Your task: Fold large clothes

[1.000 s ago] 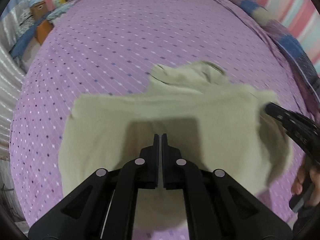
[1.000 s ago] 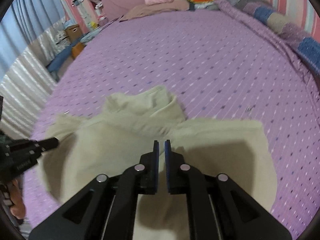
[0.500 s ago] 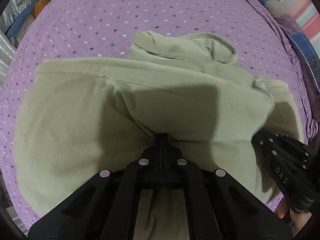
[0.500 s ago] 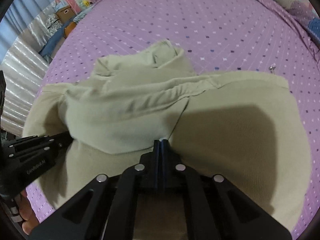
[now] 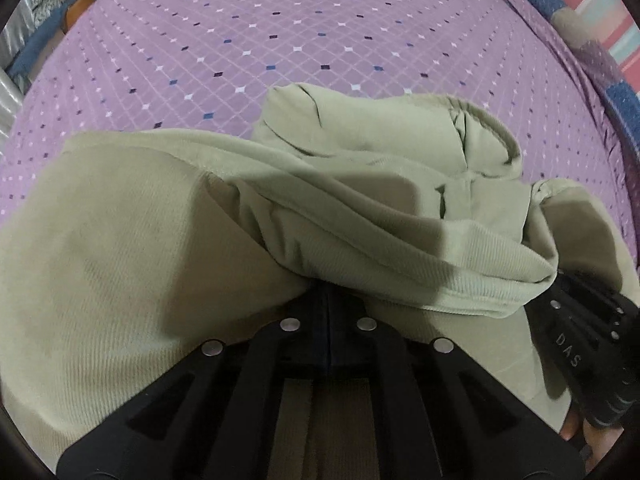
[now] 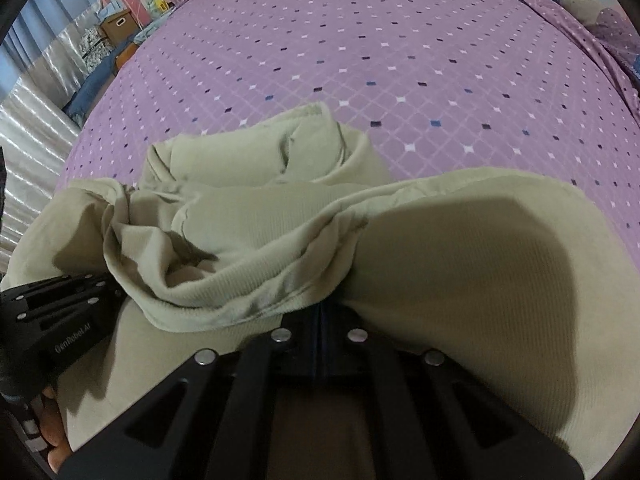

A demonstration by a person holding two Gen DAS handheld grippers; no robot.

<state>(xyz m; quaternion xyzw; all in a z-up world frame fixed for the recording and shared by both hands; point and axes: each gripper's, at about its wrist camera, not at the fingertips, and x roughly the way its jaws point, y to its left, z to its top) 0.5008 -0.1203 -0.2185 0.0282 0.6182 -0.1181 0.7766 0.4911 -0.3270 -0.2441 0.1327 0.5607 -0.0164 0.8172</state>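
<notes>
A pale green hooded sweatshirt (image 5: 132, 264) lies on the purple bedspread (image 5: 280, 40), its hood (image 5: 384, 136) at the far end. My left gripper (image 5: 328, 294) is shut on a bunched fold of the cloth, and the fold hides its tips. The right gripper (image 6: 320, 308) is likewise shut on the same ribbed edge (image 6: 240, 280), which sags between the two. The right gripper (image 5: 580, 320) also shows at the right of the left wrist view. In the right wrist view the left gripper (image 6: 60, 304) is at the left, close by.
The bedspread (image 6: 400, 40) stretches far beyond the hood. A patchwork blanket (image 5: 592, 52) runs along the right edge. Boxes (image 6: 116, 26) and a curtain stand off the bed's left side. A hand (image 6: 52, 436) holds the left gripper.
Both grippers have come down and forward over the sweatshirt. A ribbed fold of cloth now lies bunched over their tips, close to the hood. The right jaws' small gap has shut.
</notes>
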